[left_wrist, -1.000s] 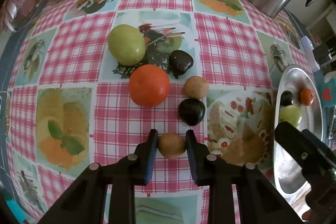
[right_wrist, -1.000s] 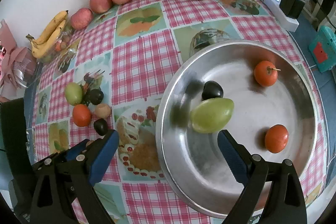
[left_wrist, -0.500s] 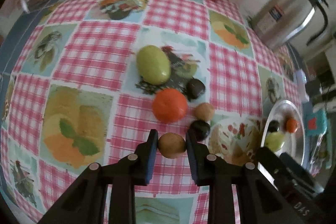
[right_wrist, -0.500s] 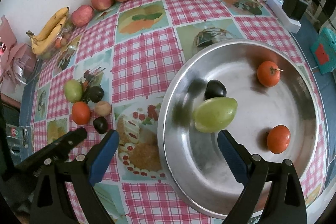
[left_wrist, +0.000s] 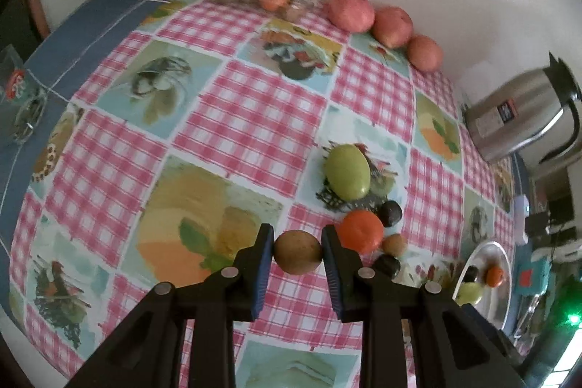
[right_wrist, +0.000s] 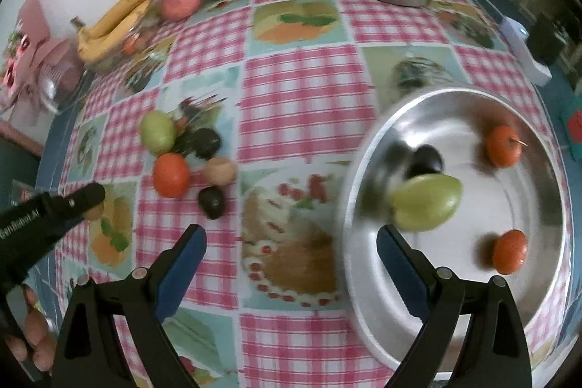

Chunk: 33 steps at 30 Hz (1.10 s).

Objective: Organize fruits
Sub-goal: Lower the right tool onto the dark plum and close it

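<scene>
Lifted clear of the worktop [left_wrist: 232, 119], the brown fruit [left_wrist: 297, 252] now rides clamped in the left tongs [left_wrist: 296, 255], low centre; right tongs [right_wrist: 291, 255] gape empty. Carrying step: next, swing rightward to the steel bowl [right_wrist: 367, 148].

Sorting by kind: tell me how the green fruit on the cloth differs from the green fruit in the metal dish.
The green fruit on the cloth looks smaller and rounder; the green fruit in the dish looks larger, longer and pointed at one end. The first sits among loose fruit on the tablecloth; the second lies inside the metal dish. Both are smooth and light green.
</scene>
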Available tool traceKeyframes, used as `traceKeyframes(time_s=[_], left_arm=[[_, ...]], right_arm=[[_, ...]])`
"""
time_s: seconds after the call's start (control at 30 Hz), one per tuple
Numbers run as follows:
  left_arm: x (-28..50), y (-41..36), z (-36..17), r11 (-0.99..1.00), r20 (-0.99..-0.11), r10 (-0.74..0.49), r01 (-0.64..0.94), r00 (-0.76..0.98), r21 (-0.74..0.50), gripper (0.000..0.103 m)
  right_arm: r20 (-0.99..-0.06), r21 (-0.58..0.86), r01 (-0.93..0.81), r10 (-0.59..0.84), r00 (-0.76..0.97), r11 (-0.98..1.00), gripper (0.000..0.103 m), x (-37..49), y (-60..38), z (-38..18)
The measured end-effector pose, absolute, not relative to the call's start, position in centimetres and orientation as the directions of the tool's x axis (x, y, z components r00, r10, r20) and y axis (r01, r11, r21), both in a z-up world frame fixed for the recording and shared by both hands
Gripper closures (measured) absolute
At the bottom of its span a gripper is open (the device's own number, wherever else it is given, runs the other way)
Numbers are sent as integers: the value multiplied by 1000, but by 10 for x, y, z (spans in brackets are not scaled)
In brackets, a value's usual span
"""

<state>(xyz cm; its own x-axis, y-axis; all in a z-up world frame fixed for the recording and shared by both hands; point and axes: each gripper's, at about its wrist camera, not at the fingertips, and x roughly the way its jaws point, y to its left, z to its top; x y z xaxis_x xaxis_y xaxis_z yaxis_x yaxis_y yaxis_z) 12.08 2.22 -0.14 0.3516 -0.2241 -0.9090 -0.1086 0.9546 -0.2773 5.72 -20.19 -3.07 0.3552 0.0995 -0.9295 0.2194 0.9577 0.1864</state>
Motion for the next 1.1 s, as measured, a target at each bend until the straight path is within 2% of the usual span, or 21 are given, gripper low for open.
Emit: traceKeyframes(time_s=[0.53, 1.1], left_arm=[[124, 42, -9, 929, -906, -248, -180, 344, -323, 74], [135, 37, -44, 933, -937, -220, -222, 271, -283, 74]], right_arm=[[-940, 182, 145, 129, 317, 972, 8, 87, -156, -46], [-966, 27, 116, -4, 259, 993, 8, 122, -145, -75]])
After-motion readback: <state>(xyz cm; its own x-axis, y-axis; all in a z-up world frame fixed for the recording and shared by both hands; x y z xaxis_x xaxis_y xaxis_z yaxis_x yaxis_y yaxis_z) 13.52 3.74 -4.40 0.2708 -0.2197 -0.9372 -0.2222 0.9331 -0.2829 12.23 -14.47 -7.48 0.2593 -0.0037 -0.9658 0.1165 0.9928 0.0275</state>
